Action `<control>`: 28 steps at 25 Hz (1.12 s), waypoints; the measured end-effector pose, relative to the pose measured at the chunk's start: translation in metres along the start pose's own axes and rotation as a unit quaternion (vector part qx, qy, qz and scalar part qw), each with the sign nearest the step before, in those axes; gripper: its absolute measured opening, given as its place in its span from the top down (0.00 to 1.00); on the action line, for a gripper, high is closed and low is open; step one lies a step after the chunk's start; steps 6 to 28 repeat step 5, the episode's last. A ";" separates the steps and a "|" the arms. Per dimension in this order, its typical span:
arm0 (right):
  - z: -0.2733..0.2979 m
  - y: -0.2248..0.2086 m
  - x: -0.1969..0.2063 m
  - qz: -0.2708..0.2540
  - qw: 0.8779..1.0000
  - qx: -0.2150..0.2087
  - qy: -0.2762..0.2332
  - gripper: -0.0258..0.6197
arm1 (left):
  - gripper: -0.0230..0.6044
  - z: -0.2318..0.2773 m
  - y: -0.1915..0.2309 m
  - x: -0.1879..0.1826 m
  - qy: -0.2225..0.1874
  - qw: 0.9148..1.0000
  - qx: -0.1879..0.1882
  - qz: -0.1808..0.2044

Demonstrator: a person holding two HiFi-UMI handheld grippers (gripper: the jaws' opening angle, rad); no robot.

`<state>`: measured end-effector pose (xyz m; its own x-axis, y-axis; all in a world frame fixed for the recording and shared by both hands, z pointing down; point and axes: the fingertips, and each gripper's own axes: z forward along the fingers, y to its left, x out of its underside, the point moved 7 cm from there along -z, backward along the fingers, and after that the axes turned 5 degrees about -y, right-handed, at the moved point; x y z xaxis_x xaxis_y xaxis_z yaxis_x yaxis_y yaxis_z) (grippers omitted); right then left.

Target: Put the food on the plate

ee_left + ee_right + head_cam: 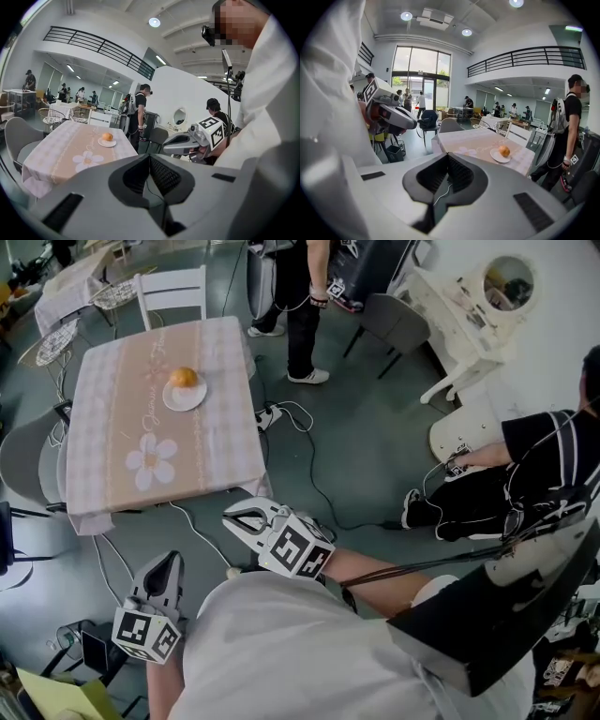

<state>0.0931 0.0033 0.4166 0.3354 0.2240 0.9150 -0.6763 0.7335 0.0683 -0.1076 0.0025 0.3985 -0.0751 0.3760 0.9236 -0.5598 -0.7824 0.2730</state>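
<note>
Both tools are tucked in close to the body at the bottom of the head view. The left gripper sits in the lower left with its jaws pointing up the frame. The right gripper is just below centre on a bare forearm that comes in from the right across the white shirt, and it's aimed toward the upper left. In each gripper's own view the jaws are pressed together with nothing between them, so both are closed and empty.

Counting things up, we've got two grippers, one table, one plate and one piece of food. The food is a round orange thing that sits right on the white plate, in the upper left of the head view on the far half of the table, well apart from both grippers. There's one white chair at the table's far end. Two other people are around: one standing at top centre and one seated at the right edge.
</note>
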 end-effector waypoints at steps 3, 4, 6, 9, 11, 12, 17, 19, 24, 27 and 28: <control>0.004 -0.013 0.000 0.002 1.000 0.001 -0.001 0.94 | 0.95 0.011 0.006 -0.004 0.002 1.000 0.001 0.001; 0.006 -0.018 0.001 0.003 1.000 0.001 -0.001 0.94 | 0.95 0.016 0.009 -0.006 0.002 1.000 0.002 0.001; 0.008 -0.022 0.001 0.003 1.000 0.001 -0.001 0.94 | 0.95 0.020 0.011 -0.009 0.003 1.000 0.003 0.001; 0.008 -0.022 0.001 0.003 1.000 0.001 -0.001 0.94 | 0.95 0.020 0.011 -0.009 0.003 1.000 0.003 0.001; 0.008 -0.022 0.001 0.003 1.000 0.001 -0.001 0.94 | 0.95 0.020 0.011 -0.009 0.003 1.000 0.003 0.001; 0.008 -0.022 0.001 0.003 1.000 0.001 -0.001 0.94 | 0.95 0.020 0.011 -0.009 0.003 1.000 0.003 0.001; 0.008 -0.022 0.001 0.003 1.000 0.001 -0.001 0.94 | 0.95 0.020 0.011 -0.009 0.003 1.000 0.003 0.001; 0.008 -0.022 0.001 0.003 1.000 0.001 -0.001 0.94 | 0.95 0.020 0.011 -0.009 0.003 1.000 0.003 0.001; 0.008 -0.022 0.001 0.003 1.000 0.001 -0.001 0.94 | 0.95 0.020 0.011 -0.009 0.003 1.000 0.003 0.001; 0.008 -0.022 0.001 0.003 1.000 0.001 -0.001 0.94 | 0.95 0.020 0.011 -0.009 0.003 1.000 0.003 0.001; 0.008 -0.022 0.001 0.003 1.000 0.001 -0.001 0.94 | 0.95 0.020 0.011 -0.009 0.003 1.000 0.003 0.001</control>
